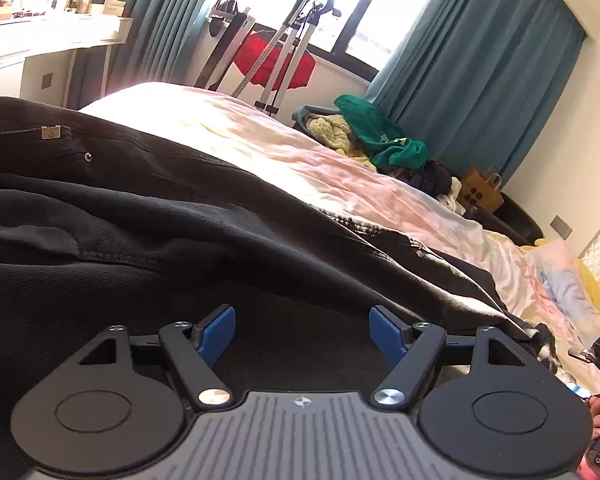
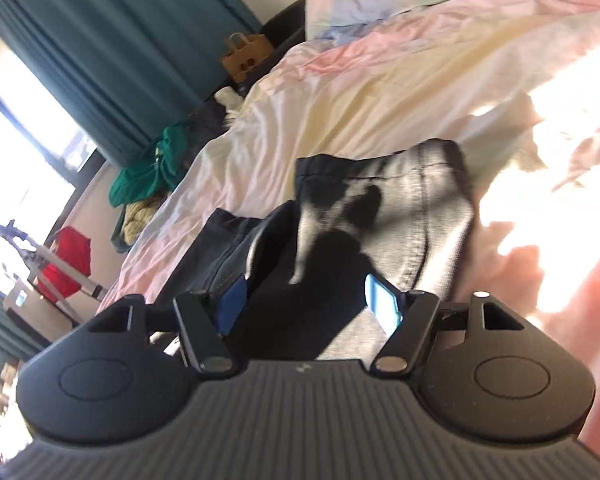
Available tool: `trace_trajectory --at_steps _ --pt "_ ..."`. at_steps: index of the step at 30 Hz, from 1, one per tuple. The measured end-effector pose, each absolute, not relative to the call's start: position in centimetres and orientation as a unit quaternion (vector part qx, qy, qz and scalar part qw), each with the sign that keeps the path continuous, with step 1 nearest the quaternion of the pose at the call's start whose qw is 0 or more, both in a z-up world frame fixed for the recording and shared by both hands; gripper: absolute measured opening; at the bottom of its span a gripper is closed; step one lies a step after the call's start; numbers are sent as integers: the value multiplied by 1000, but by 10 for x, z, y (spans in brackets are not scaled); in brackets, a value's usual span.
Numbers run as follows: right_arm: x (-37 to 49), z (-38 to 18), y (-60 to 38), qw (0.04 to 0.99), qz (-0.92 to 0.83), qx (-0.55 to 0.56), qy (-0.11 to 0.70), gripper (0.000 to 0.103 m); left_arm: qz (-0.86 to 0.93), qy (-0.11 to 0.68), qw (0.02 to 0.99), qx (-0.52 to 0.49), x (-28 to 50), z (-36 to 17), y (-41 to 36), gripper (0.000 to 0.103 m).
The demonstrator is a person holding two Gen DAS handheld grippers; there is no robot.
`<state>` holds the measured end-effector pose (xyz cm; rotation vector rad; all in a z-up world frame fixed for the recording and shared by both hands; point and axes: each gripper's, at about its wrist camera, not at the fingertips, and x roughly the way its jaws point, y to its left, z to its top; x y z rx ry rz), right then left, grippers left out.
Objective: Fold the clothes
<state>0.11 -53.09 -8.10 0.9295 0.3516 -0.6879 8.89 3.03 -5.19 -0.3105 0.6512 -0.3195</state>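
Across the bed: a wide bed (image 1: 340, 168) covered in a crumpled pastel sheet of pink, cream and pale blue fills both views, with strong sunlight washing out parts of it.
Curtains: long teal fabric curtains (image 1: 480, 60) hang beside a bright window behind the bed.
Trousers: a pair of black denim trousers (image 1: 160, 216) with a metal rivet and a small tag lies spread across the bed; in the right wrist view the hem ends of its legs (image 2: 380, 208) rest on the sheet, partly sunlit.
Clothes heap: a green garment (image 1: 384, 136) sits on a pale yellow knitted one at the far edge of the bed.
Paper bag: a brown paper bag with handles (image 1: 482, 192) stands beyond the heap.
Left claw: the black claw with blue pads (image 1: 302, 332) is spread wide just above the dark denim, pinching nothing.
Right claw: the matching claw (image 2: 304, 304) is spread over the trouser legs, its pads clear of the cloth.
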Motion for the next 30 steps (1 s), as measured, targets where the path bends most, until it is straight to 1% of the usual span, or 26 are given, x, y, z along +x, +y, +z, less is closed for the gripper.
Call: trace_trajectory --at_steps 4,6,9,12,13,14,15,18,19,22,26,30 --pt "-25 -99 -545 774 -335 507 177 69 -150 323 923 -145 59 -39 45 78" --pt "-27 -107 -549 770 -313 528 176 69 -149 328 923 -138 46 -32 53 78" --pt "-20 -117 -551 769 -304 529 192 68 -148 333 923 -122 28 -20 65 78" --pt "-15 -128 -555 766 -294 539 193 68 -144 319 932 -93 8 -7 78 80" --pt "-14 -131 -556 763 -291 544 191 68 -148 309 936 -88 1 -4 84 83" --pt "-13 -134 -558 761 -289 549 189 64 -150 301 938 -84 -6 -3 89 87" --pt "-11 -134 -558 766 -288 543 189 61 -149 298 939 -84 -11 -4 93 89" --pt "-5 -131 -558 781 -283 524 187 50 -138 306 934 -121 -10 -11 102 89" --pt "-3 -129 -559 784 -284 520 185 44 -134 310 932 -135 -9 -14 104 90" --pt "-1 -121 -559 804 -280 502 155 32 -136 317 924 -166 -1 -19 104 91" --pt "0 -109 -559 826 -261 487 112 31 -139 329 918 -171 7 -27 97 92" --pt "-3 -121 -568 802 -275 520 108 32 -141 346 910 -180 12 -34 94 92"
